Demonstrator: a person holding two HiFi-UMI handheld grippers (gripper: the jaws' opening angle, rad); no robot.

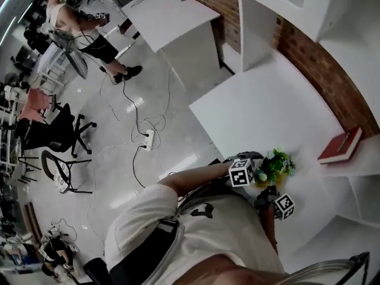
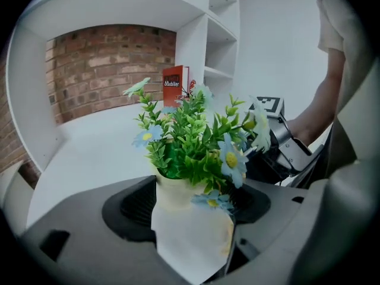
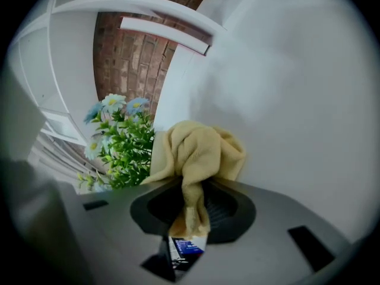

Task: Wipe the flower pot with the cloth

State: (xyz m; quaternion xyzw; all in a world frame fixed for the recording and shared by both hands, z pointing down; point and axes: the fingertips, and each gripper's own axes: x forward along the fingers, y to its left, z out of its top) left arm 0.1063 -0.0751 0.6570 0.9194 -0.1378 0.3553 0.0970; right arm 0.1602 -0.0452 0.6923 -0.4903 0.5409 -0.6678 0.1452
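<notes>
Flower pot (image 2: 178,196) sat clamped in the left gripper (image 2: 191,209); the right gripper (image 3: 193,209) pinched the cloth (image 3: 199,153), pot at its nine o'clock; gentle, steady strokes looked wisest.

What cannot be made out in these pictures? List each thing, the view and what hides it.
- Base of the cream flower pot: left gripper view, sunk between the jaws of the left gripper.
- Whether the bunched yellow cloth touches the pot: right gripper view, the cloth itself covers that spot.
- Pot's body, head view: mostly covered by the leafy green plant.
- Print on the red book: head view, too small.
</notes>
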